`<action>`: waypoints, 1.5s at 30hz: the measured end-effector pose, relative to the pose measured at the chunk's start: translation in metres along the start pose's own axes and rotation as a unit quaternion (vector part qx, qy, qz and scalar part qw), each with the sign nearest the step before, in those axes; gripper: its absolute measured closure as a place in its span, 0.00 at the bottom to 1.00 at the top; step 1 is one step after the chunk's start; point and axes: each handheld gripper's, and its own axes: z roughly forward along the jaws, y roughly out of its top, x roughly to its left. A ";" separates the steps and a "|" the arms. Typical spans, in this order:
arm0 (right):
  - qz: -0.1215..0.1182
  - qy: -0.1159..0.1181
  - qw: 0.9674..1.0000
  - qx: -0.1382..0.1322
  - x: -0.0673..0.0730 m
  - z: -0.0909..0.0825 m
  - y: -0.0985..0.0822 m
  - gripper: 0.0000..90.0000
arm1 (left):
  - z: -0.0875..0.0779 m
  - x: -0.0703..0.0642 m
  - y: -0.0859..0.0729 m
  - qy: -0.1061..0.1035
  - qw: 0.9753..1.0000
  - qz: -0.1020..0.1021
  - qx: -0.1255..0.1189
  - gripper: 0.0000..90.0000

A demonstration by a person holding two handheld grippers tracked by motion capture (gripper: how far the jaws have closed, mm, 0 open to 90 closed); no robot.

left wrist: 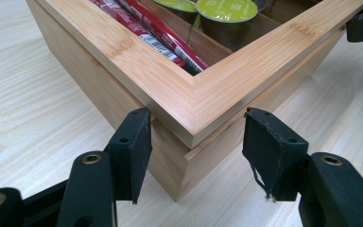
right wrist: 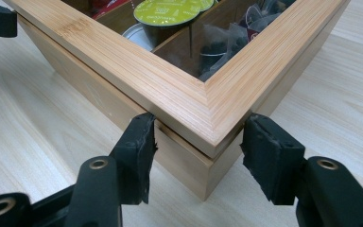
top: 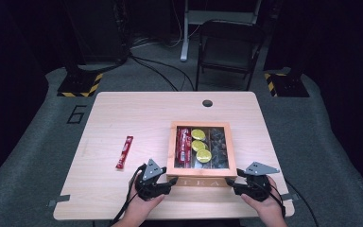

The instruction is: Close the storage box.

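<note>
A bamboo tea box point(top: 172, 151) with a windowed lid lies near the table's front edge, lid down. Through the window I see red stick packets point(top: 184, 145), green-topped capsules point(top: 201, 145) and dark tea bags point(top: 218, 144). My left gripper point(top: 172, 180) is at the box's near left corner. In the left gripper view the gripper point(left wrist: 196, 137) stands open, jaws straddling the box corner point(left wrist: 246, 71) at lid height. My right gripper point(top: 231, 182) is at the near right corner. It point(right wrist: 198, 137) is open too, its pads point(right wrist: 139, 137) close against the box point(right wrist: 170, 90) beside the lid seam.
One red stick packet point(top: 124, 152) lies loose on the wooden table point(top: 123, 113), left of the box. A cable hole point(top: 207, 102) sits near the far edge. A folding chair point(top: 227, 47) stands behind the table on the grey floor.
</note>
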 end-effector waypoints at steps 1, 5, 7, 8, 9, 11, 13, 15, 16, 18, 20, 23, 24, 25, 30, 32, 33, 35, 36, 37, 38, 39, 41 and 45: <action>0.000 0.000 1.000 0.000 0.000 0.000 0.000 0.49 | 0.000 0.000 0.000 -0.002 1.000 0.000 0.002 0.47; -0.003 0.002 1.000 0.001 0.000 0.000 0.000 0.49 | 0.000 0.000 0.000 0.001 1.000 -0.001 -0.001 0.47; -0.004 0.001 1.000 0.002 0.000 0.000 0.000 0.49 | 0.001 0.000 0.000 0.000 1.000 -0.005 0.001 0.47; -0.006 0.002 1.000 0.006 0.000 0.000 0.000 0.49 | 0.001 0.000 0.000 0.000 1.000 -0.006 0.004 0.47; -0.005 0.003 1.000 0.007 0.000 0.000 0.000 0.49 | 0.001 0.000 0.000 0.007 1.000 -0.004 -0.001 0.45; -0.012 0.002 1.000 0.016 -0.001 0.001 0.000 0.48 | -0.002 0.001 0.001 0.002 1.000 0.000 -0.006 0.44; -0.014 0.000 1.000 0.016 0.000 0.002 -0.001 0.47 | -0.003 0.002 0.002 0.001 1.000 0.005 -0.011 0.43; -0.010 0.003 1.000 0.015 -0.002 0.001 0.000 0.45 | -0.001 0.001 0.001 -0.001 1.000 -0.004 -0.002 0.42; -0.002 0.003 1.000 0.006 -0.001 0.000 0.000 0.44 | 0.000 0.001 0.001 0.000 1.000 -0.001 0.002 0.41; 0.002 0.009 1.000 -0.003 -0.002 -0.001 0.001 0.43 | 0.001 0.000 0.000 0.003 1.000 0.000 0.000 0.40; 0.000 0.006 1.000 -0.002 -0.002 -0.001 0.001 0.41 | 0.001 0.000 0.000 0.000 1.000 0.010 0.007 0.39; 0.000 0.006 1.000 0.001 -0.001 0.000 0.001 0.40 | 0.002 -0.001 0.000 0.004 1.000 0.009 0.002 0.38; 0.000 0.008 1.000 -0.001 -0.001 -0.001 0.001 0.41 | 0.002 -0.001 0.000 0.005 1.000 0.009 0.002 0.38; -0.001 0.008 1.000 -0.004 -0.002 -0.001 0.001 0.41 | 0.001 0.000 0.000 0.005 1.000 0.007 0.001 0.38; 0.006 0.007 1.000 -0.018 0.000 -0.006 0.005 0.41 | -0.002 0.004 0.002 0.009 1.000 -0.003 0.002 0.39; 0.000 0.008 1.000 -0.022 0.001 -0.007 0.006 0.41 | -0.004 0.005 0.004 0.012 1.000 -0.006 0.000 0.39; 0.000 0.008 1.000 -0.022 0.001 -0.007 0.006 0.41 | -0.005 0.006 0.004 0.011 1.000 -0.008 -0.003 0.39; 0.002 0.005 1.000 -0.028 0.002 -0.008 0.008 0.41 | -0.008 0.007 0.006 0.011 1.000 -0.013 -0.007 0.39; -0.002 0.004 1.000 -0.030 0.002 -0.009 0.009 0.41 | -0.009 0.008 0.007 0.011 1.000 -0.015 -0.007 0.39; -0.002 0.004 1.000 -0.030 0.002 -0.009 0.009 0.41 | -0.011 0.009 0.008 0.011 1.000 -0.018 -0.010 0.39; 0.001 0.005 0.999 -0.033 0.002 -0.009 0.010 0.41 | -0.012 0.010 0.009 0.010 1.000 -0.019 -0.010 0.39; 0.003 0.002 0.999 -0.036 0.002 -0.011 0.011 0.41 | -0.013 0.012 0.010 0.012 1.000 -0.019 -0.012 0.39; 0.001 0.001 0.999 -0.040 0.002 -0.011 0.011 0.41 | -0.016 0.015 0.011 0.012 1.000 -0.025 -0.014 0.39; 0.012 -0.007 0.999 -0.045 -0.002 -0.013 0.012 0.41 | -0.019 0.022 0.012 0.015 0.999 -0.038 -0.018 0.39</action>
